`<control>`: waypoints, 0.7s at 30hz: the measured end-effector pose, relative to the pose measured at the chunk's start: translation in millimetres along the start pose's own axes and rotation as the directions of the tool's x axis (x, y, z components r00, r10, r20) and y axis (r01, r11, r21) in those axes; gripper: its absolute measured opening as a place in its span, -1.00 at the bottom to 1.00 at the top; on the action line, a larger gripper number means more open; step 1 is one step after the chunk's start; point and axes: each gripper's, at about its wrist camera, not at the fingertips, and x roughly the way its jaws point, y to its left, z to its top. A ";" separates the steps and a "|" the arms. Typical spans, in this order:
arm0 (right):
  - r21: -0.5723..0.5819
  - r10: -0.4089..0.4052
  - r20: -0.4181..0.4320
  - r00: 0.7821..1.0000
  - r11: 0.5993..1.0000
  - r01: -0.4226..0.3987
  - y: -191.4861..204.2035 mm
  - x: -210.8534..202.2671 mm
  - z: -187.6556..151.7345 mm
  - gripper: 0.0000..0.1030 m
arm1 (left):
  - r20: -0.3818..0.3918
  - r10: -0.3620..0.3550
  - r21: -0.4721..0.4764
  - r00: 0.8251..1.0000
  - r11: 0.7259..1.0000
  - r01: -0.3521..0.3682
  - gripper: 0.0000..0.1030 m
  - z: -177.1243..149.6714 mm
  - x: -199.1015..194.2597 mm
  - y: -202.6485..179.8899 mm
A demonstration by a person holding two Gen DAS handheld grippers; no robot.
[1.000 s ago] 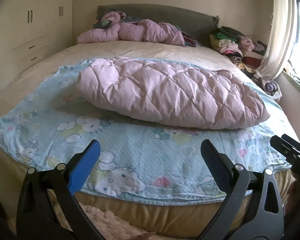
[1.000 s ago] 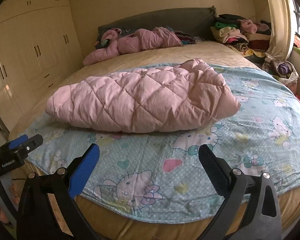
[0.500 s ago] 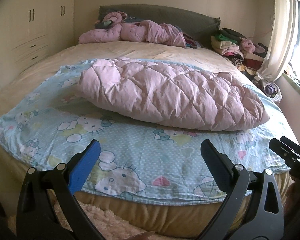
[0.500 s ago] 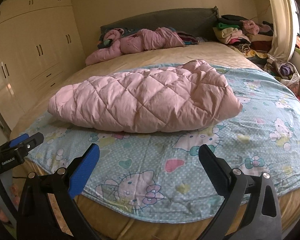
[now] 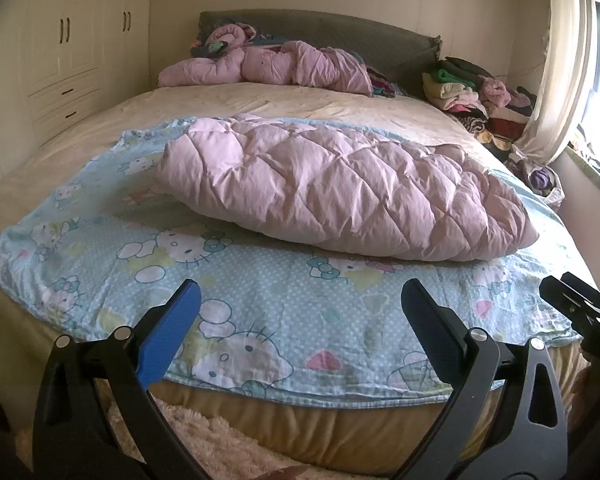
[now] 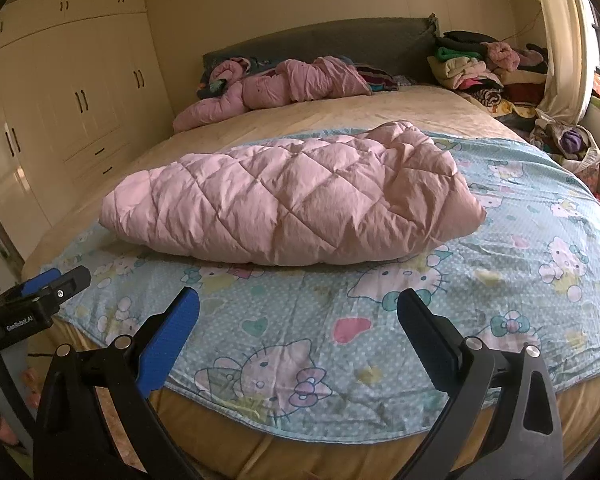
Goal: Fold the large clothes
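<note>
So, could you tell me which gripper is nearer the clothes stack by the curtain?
Right. The right gripper is on the side of the clothes stack; the left gripper is farther off, toward the wardrobe.

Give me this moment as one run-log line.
left gripper: open, empty | right gripper: open, empty | pink quilted coat: folded on cartoon sheet | contact: none

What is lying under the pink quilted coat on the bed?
The pink quilted coat rests on a light blue cartoon-print sheet, spread over the beige mattress. Whatever lies directly beneath the coat is covered and cannot be seen.
</note>
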 end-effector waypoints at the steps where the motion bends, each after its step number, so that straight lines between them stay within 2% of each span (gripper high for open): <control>1: -0.003 0.000 -0.001 1.000 1.000 0.000 0.9 -0.2 0.0 0.92 | 0.000 -0.001 0.001 1.000 1.000 0.001 0.82 -0.2 0.1 0.6; 21: -0.008 0.003 0.006 1.000 1.000 -0.003 5.7 -5.4 -0.3 0.92 | 0.005 0.008 -0.002 1.000 1.000 -0.008 0.82 -0.3 -4.0 0.4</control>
